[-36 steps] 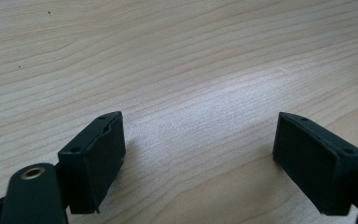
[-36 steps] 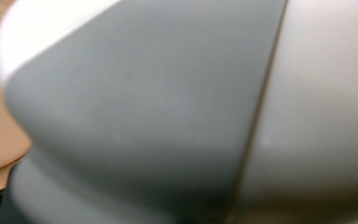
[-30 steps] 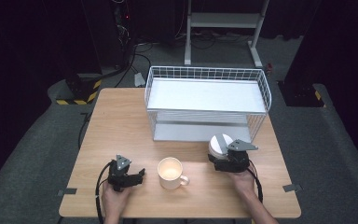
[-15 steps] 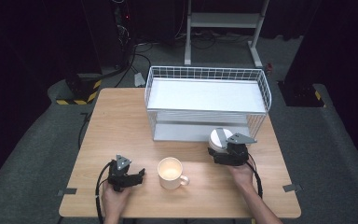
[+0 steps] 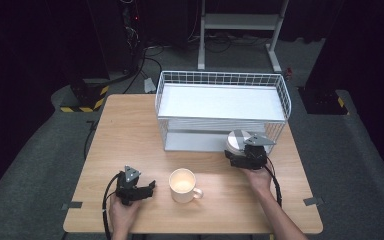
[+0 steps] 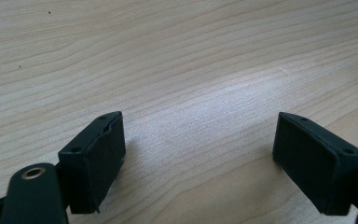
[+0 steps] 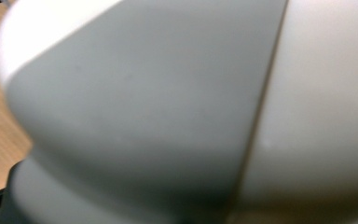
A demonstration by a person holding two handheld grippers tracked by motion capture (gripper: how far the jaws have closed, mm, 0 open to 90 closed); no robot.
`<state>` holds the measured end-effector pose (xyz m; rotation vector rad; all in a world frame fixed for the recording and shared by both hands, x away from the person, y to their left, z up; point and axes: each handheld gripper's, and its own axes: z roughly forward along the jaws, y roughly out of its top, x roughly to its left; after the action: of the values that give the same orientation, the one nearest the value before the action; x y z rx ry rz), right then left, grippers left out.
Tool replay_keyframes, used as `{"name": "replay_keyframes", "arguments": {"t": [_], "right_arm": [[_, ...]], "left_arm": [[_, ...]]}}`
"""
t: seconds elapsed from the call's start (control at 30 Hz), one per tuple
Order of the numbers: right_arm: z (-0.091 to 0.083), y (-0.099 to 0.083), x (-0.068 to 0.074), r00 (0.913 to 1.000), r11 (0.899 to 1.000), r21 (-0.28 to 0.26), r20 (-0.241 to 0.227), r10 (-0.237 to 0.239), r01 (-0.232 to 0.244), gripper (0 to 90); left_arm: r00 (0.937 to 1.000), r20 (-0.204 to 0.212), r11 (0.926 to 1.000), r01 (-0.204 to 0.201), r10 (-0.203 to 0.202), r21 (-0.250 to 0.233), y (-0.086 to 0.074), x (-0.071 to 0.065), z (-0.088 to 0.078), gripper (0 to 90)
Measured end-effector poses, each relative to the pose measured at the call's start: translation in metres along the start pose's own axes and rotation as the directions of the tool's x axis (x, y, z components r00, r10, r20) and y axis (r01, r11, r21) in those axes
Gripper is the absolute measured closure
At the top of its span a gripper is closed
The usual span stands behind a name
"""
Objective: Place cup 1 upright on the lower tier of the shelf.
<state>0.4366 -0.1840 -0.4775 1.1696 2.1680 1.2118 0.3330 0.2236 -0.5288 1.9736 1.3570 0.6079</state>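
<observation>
Beside the wire rack (image 5: 220, 80), right tongs (image 5: 241, 155) grip a grey-white bowl (image 5: 237, 140); left tongs (image 5: 139, 189) gape empty.

No writing, label, brand, number or sign can be read anywhere in these pictures.
</observation>
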Motion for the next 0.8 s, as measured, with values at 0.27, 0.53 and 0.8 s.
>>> {"name": "replay_keyframes", "arguments": {"t": [0.27,0.53,0.8], "right_arm": [[0.008,-0.001,-0.008,0.9994,1.000,-0.001,0.034,0.005,-0.005,18.5],[0.013,-0.002,-0.012,0.9981,1.000,-0.005,0.053,0.031,-0.031,18.5],[0.022,0.004,-0.015,0.9973,1.000,-0.006,0.070,0.023,-0.023,18.4]], "left_arm": [[1.0000,0.000,1.0000,0.001,-0.001,0.000,0.000,0.000,0.000,17.5],[0.9999,0.003,0.9999,0.010,-0.010,-0.004,0.000,0.000,0.000,17.8],[1.0000,0.000,0.9999,0.009,-0.009,-0.004,0.000,0.001,0.001,18.3]]}}
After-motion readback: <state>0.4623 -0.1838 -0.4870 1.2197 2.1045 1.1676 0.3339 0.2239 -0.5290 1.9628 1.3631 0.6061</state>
